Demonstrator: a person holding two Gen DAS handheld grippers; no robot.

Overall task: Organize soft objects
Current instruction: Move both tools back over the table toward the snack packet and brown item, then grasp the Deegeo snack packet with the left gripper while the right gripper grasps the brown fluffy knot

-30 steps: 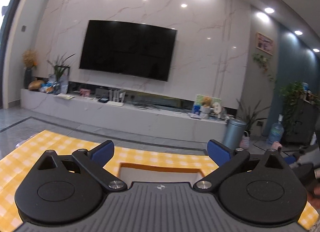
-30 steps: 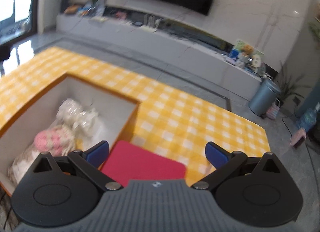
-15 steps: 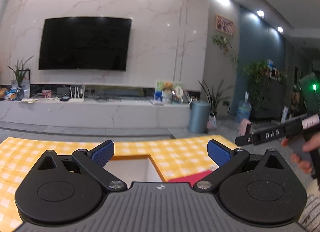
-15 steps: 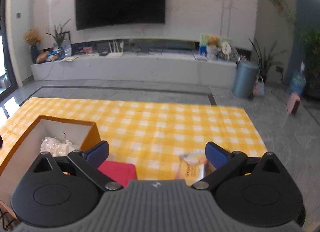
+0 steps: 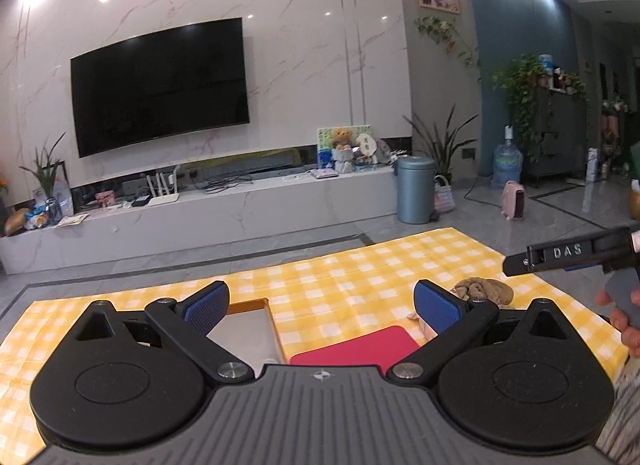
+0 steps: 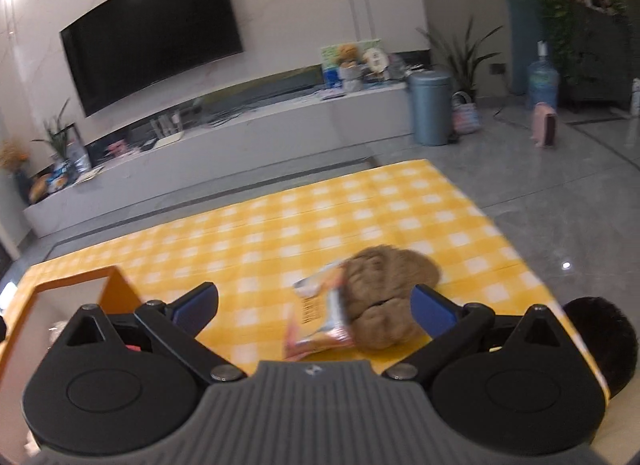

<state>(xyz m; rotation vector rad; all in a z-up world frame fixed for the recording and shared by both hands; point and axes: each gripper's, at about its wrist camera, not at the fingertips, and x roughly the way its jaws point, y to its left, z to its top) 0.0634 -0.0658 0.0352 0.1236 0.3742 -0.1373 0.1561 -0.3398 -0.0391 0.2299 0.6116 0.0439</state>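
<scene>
Now that our right tongs (image 6: 314,303) have swung away from the open box (image 6: 110,285), which a second ago filled the lower left of their view with pale soft items inside, they look down on a brown plush toy (image 6: 386,291) lying on the yellow checked desk (image 6: 280,233). A crinkly snack packet (image 6: 320,321) lies touching the toy's left side; half a second ago only the packet was showing. Both blue fingers stand spread wide with nothing between them, the toy close to the right one. The picture is blurred, so we judge the tongs to be in motion.

Our left tongs (image 5: 322,307) have turned to the right too: where they faced the television squarely, they now take in the red pad (image 5: 356,347), the box's corner (image 5: 266,311) and, further right, the same plush toy (image 5: 484,291) with the other tool (image 5: 568,255) above it. They also gape wide, holding nothing.

We take this to mean one item is stowed and the plush toy is next: it is not yet gripped, and the packet touching it could get caught in the pinch.
</scene>
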